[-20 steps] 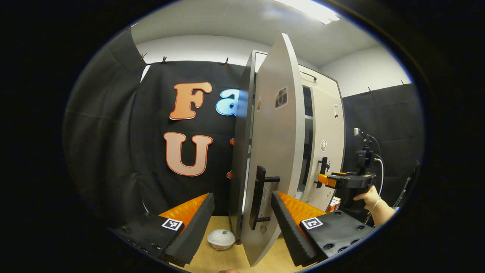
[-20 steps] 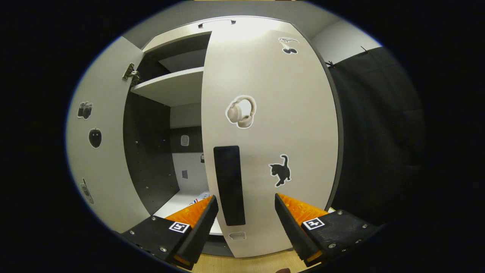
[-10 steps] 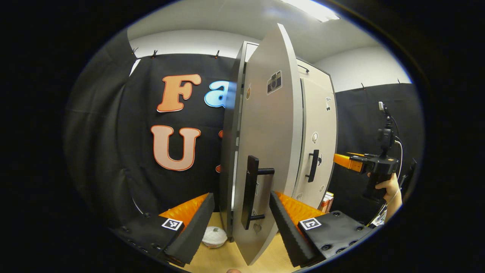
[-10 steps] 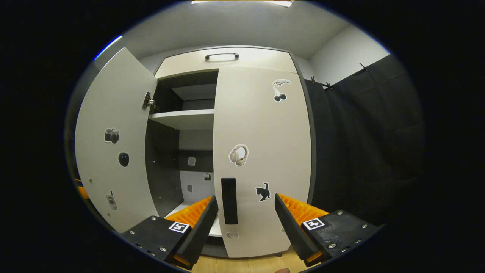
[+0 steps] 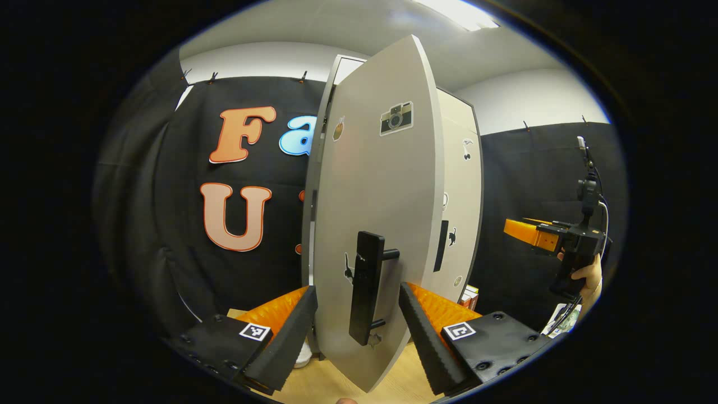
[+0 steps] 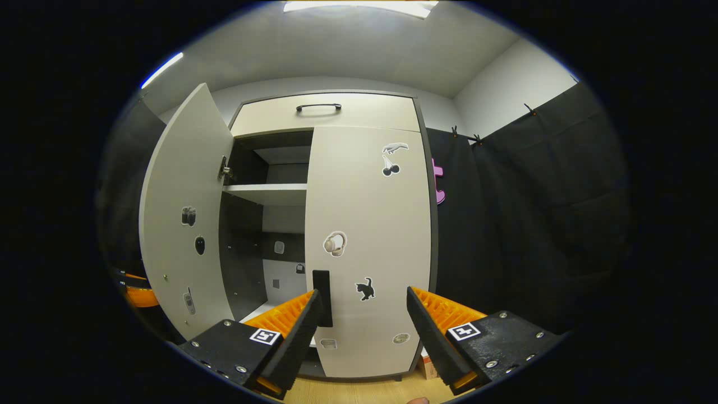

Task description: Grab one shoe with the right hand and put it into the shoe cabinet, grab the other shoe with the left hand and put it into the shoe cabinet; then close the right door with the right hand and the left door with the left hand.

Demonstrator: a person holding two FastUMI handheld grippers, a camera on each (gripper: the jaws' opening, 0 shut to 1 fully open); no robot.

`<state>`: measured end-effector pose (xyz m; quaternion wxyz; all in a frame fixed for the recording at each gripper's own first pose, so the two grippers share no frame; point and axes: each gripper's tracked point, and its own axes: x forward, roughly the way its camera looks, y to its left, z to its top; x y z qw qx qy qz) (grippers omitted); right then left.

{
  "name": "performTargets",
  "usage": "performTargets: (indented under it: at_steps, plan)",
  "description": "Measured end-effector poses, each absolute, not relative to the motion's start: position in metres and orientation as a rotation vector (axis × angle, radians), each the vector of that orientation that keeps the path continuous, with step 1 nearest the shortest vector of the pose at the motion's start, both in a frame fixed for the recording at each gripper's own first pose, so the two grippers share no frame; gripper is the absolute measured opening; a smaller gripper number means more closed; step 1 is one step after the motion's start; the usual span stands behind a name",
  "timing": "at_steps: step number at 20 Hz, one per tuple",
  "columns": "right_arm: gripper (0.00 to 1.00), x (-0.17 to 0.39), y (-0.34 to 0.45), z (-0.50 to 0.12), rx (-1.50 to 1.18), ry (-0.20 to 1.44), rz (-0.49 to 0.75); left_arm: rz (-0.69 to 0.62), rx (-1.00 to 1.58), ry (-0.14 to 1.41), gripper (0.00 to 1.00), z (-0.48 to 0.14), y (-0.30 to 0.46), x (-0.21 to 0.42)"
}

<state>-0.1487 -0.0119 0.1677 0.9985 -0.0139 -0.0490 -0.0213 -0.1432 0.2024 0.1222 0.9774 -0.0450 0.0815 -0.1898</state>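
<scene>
One shoe cabinet [image 6: 418,224], two doors [image 6: 370,247] [image 5: 376,224], two tools [image 5: 357,328] [image 6: 363,331].

This is a recording booth set up inside a plain room, not a home. Black cloth [image 6: 533,224] is clipped up along white walls [image 6: 493,73], a strip light [image 6: 359,7] sits in the ceiling, and a lone sticker-covered shoe cabinet [image 6: 370,235] stands on a bare wooden floor [image 6: 359,391].

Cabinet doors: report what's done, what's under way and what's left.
Done: the right door looks shut, and the right hand-held gripper is open, clear of it. Under way: the left hand-held gripper is open around the left door's handle. Left: shutting that door. The shoes can't be made out inside.
</scene>
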Motion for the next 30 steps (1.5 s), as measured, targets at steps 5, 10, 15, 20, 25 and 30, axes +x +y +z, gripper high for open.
performTargets:
  at_steps: [5,10,15,20,25,30]
  plan:
    - [0.93,-0.166,-0.023,0.173,-0.039,-0.1,-0.035,-0.402,-0.111,0.177,0.96,0.116,0.172,-0.137]
    - [0.93,-0.18,-0.044,0.18,-0.07,-0.101,-0.059,-0.415,-0.117,0.19,0.96,0.111,0.143,-0.126]
    - [0.93,-0.195,-0.07,0.194,-0.086,-0.146,-0.083,-0.393,-0.167,0.2,0.94,0.109,0.113,-0.104]
    - [0.93,-0.203,-0.102,0.192,-0.087,-0.141,-0.127,-0.351,-0.122,0.184,0.96,0.111,0.085,-0.085]
    - [0.93,-0.206,-0.125,0.188,-0.065,-0.135,-0.15,-0.315,-0.058,0.195,0.98,0.102,0.064,-0.073]
    - [0.93,-0.203,-0.143,0.187,-0.061,-0.128,-0.161,-0.27,-0.055,0.214,0.96,0.093,0.059,-0.058]
